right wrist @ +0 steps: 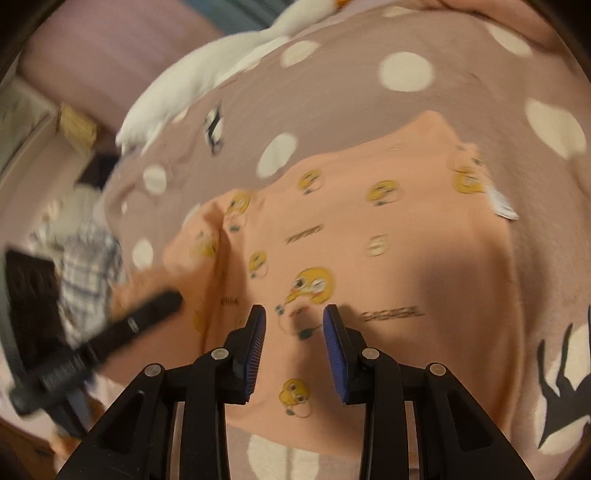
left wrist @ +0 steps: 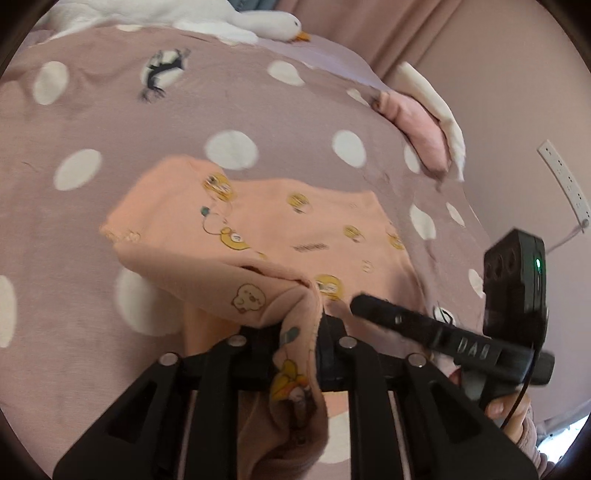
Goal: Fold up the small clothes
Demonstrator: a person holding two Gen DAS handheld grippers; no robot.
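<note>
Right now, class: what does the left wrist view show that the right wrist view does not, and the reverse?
Only the left wrist view: the left gripper shut on a lifted fold of the garment, the goose toy's head, a power strip.

Only the right wrist view: the right gripper open above the garment, its blue pads, a white tag, plaid cloth.

Both: the peach garment on the dotted bedspread.

My left tool (left wrist: 299, 332) is clamped on a bunched corner of the peach garment (left wrist: 266, 236), lifting it off the bed (left wrist: 110, 122). The rest of the garment lies flat on the pink polka-dot cover. My right tool (left wrist: 369, 301) reaches in from the right, its tip over the garment's near edge. A white goose plush (left wrist: 258, 22) lies at the far side.
</note>
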